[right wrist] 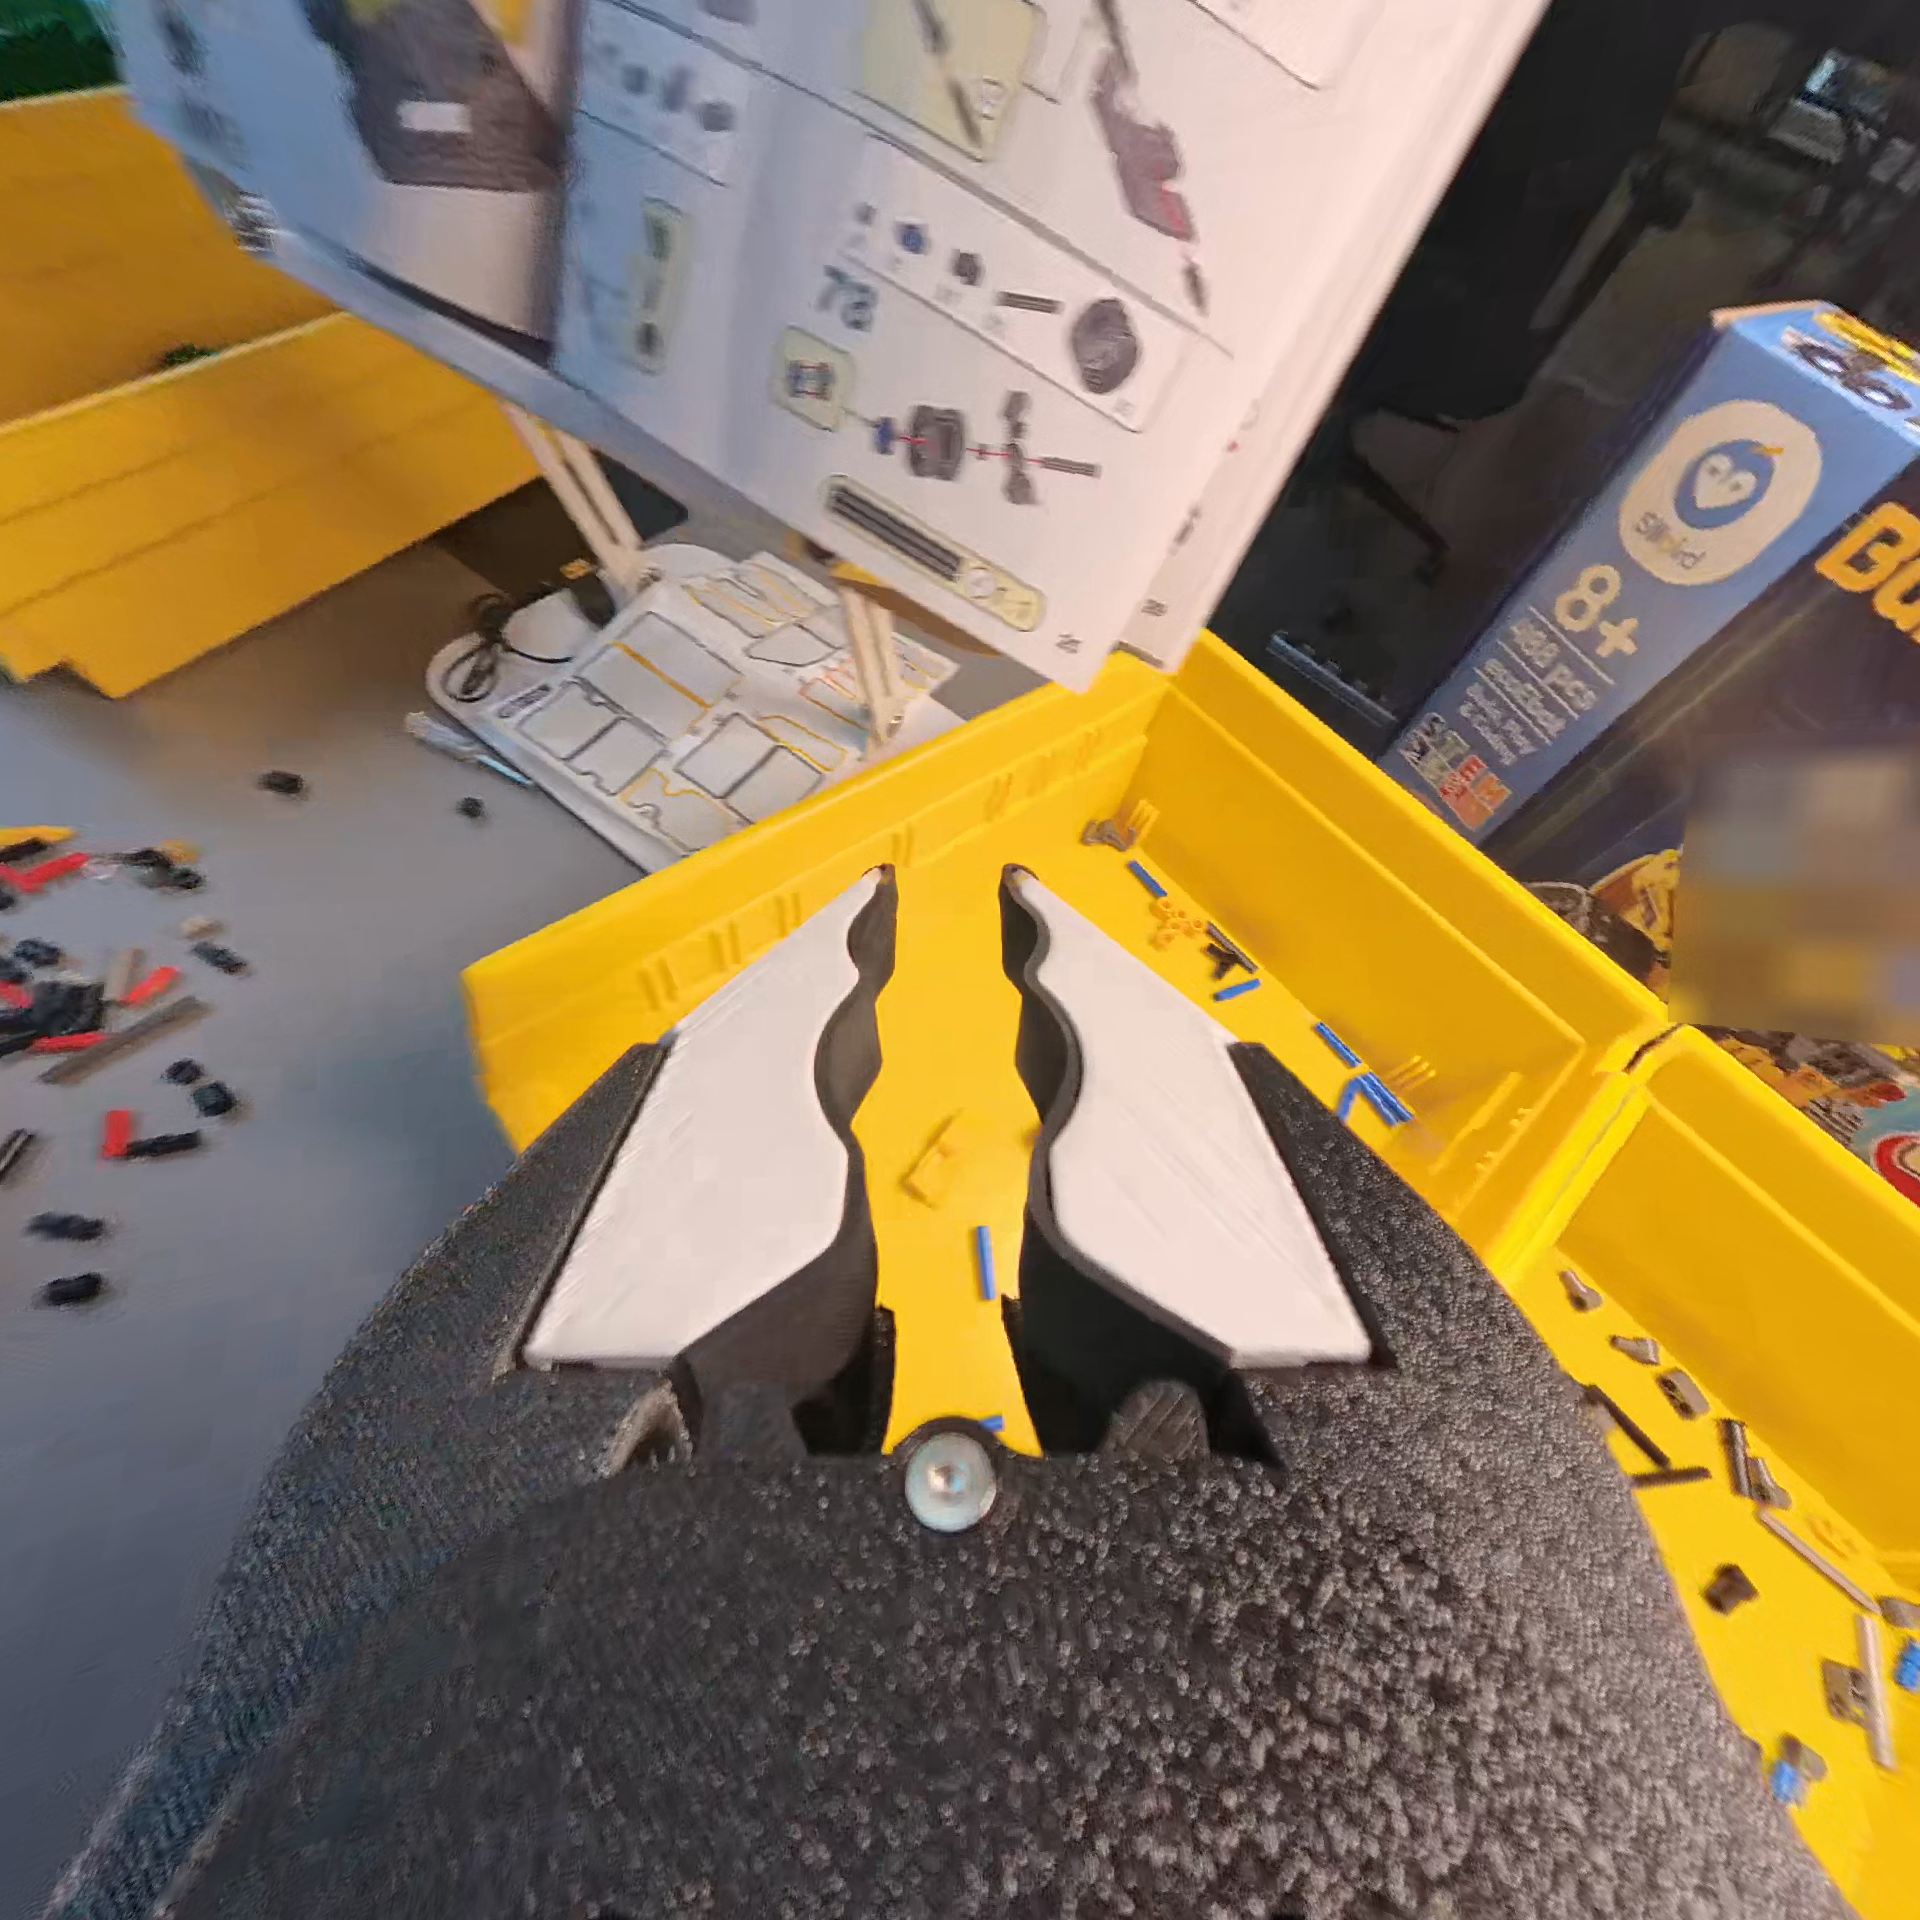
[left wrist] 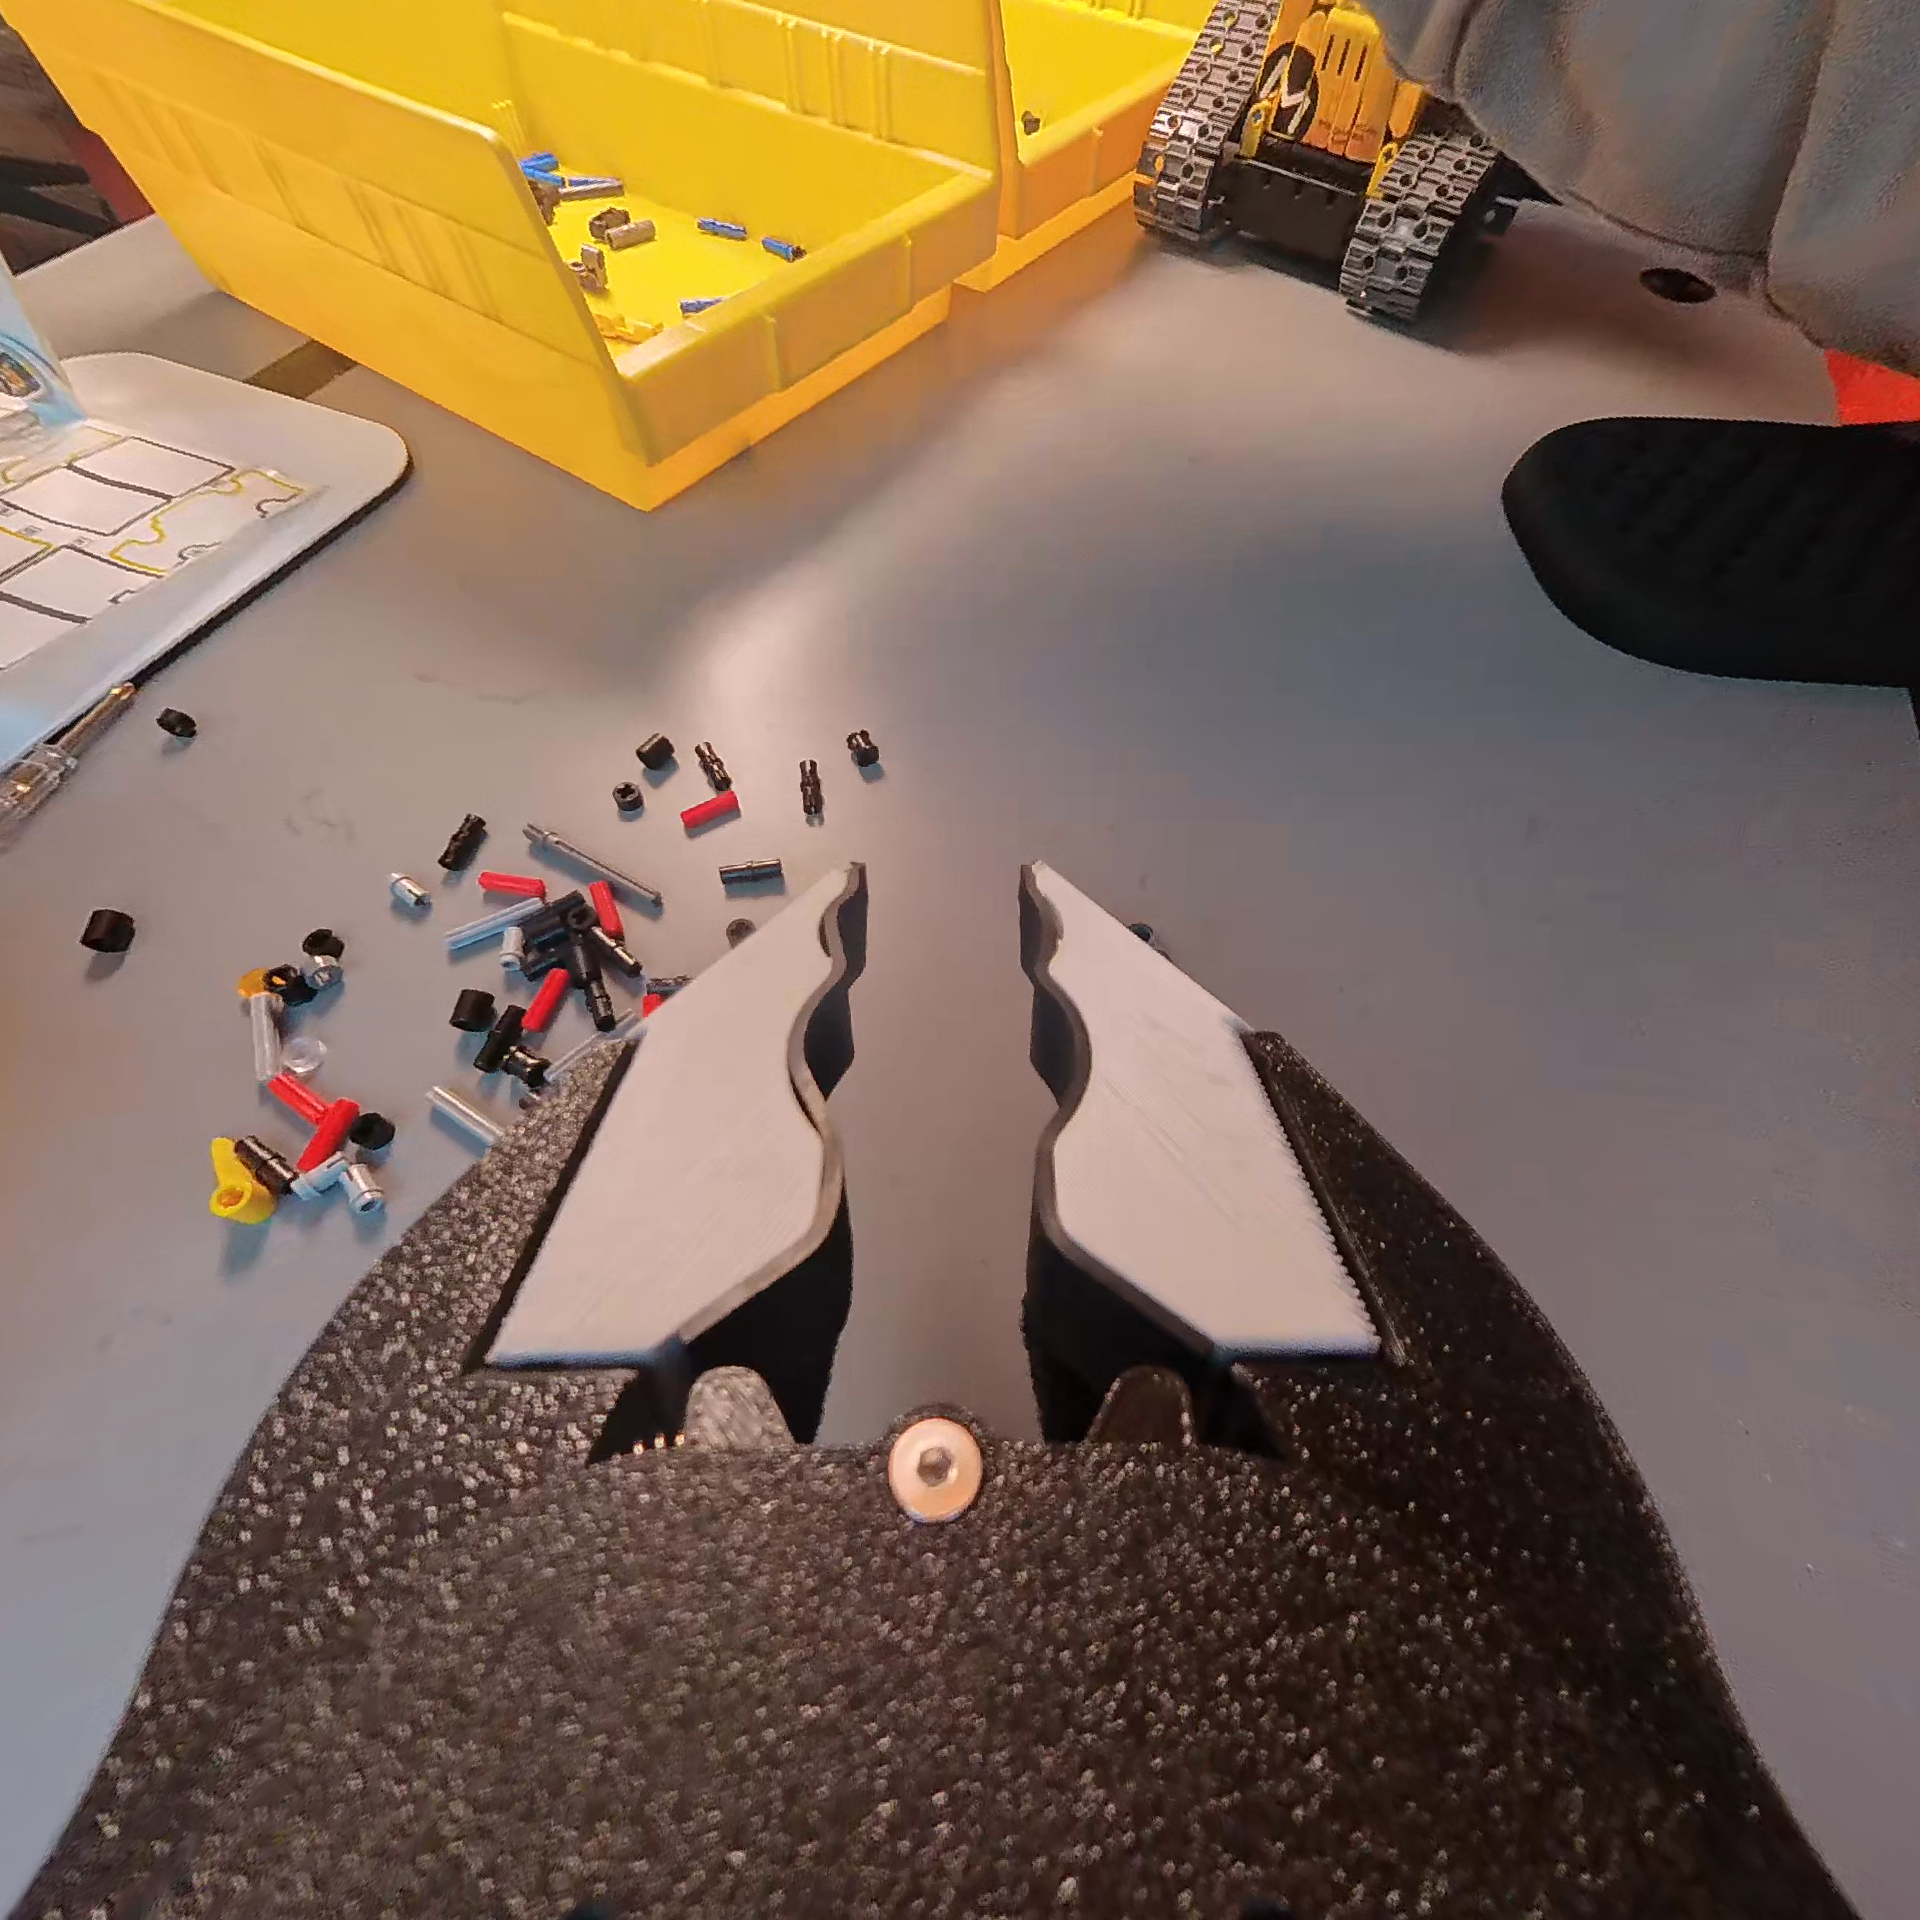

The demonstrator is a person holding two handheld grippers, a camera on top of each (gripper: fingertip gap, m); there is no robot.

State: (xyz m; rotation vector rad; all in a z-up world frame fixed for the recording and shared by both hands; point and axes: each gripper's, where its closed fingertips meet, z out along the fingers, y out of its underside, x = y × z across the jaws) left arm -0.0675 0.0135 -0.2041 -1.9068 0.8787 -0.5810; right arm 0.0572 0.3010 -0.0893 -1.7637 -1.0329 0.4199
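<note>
My left gripper [left wrist: 942,883] is open and empty, low over the grey table [left wrist: 1195,644]. A scatter of small black, red, grey and yellow toy building pins [left wrist: 520,966] lies just left of its left finger. My right gripper [right wrist: 945,878] is open and empty above a yellow bin [right wrist: 1351,935]. Several small blue pins [right wrist: 1340,1049] and a yellow piece [right wrist: 935,1164] lie on the bin floor under it. The right gripper's black body [left wrist: 1704,551] shows at the right edge of the left wrist view.
Yellow bins [left wrist: 727,343] stand at the back with a tracked yellow toy vehicle [left wrist: 1320,135] beside them. A sticker sheet [left wrist: 114,520] lies far left, also in the right wrist view [right wrist: 707,717]. An instruction booklet [right wrist: 831,260] stands propped behind the bin, beside a blue toy box [right wrist: 1621,582]. Spacing between my two grippers at the tips: around 35 cm. From my right tips it is roughly 15 cm to the yellow piece [right wrist: 935,1164]; from my left, 35 cm. Seen from the left wrist view [left wrist: 629,325] as well.
</note>
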